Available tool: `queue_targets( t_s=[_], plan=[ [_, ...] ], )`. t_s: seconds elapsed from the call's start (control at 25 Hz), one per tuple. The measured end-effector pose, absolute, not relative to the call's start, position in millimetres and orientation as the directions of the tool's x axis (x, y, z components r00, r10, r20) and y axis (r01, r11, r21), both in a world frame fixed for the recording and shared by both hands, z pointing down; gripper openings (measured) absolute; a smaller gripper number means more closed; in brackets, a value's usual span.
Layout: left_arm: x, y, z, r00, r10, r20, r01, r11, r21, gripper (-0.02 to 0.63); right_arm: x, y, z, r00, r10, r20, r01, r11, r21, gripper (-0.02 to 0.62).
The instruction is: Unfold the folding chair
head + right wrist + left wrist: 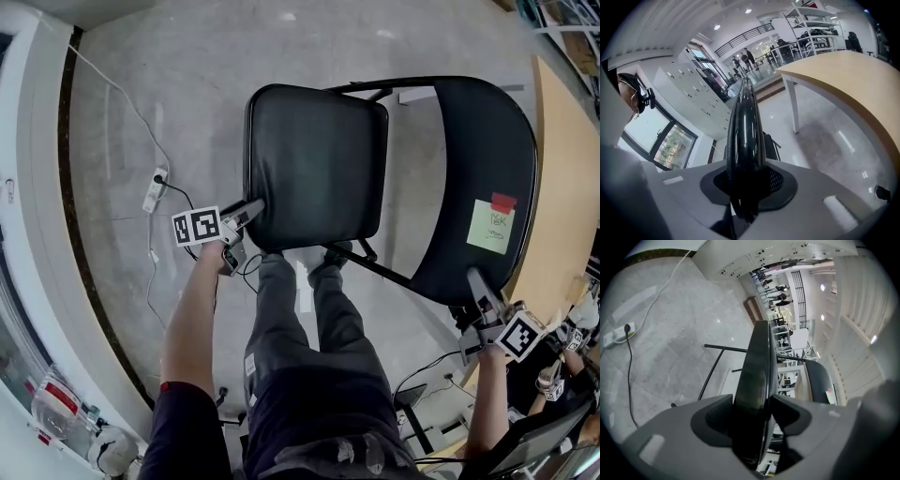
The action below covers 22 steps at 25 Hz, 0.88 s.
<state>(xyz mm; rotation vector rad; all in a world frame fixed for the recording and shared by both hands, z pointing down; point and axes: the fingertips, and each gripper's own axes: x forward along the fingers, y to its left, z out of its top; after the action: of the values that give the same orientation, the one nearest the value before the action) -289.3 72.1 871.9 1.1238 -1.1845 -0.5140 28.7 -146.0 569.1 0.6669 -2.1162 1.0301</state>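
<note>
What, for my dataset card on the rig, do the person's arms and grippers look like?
The left gripper and right gripper are pale grey plastic, with dark recessed pockets inside the jaws. Each carries a white cube printed with black square markers. The left arm has a dark short sleeve with a thin red edge. Both forearms are bare.

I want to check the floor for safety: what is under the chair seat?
Below the seat, only the person's shoes and a black frame tube show at its near edge. The seat covers the floor and the rest of the frame directly beneath it.
</note>
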Motion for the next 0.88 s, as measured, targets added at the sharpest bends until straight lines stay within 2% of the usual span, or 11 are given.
queue_targets(
  t_s=[0.6,0.88],
  plan=[
    [-284,77,896,0.337,-0.798,0.5,-0.202,0.458,0.866,0.258,44,-156,581,-0.665,-0.058,0.744,-0.649,0.536,-0.539,0.085],
    [-297,79,905,0.322,-0.784,0.531,-0.223,0.482,0.847,0.267,46,-158,585,-0.67,-0.064,0.739,-0.658,0.512,-0.552,0.084]
  ],
)
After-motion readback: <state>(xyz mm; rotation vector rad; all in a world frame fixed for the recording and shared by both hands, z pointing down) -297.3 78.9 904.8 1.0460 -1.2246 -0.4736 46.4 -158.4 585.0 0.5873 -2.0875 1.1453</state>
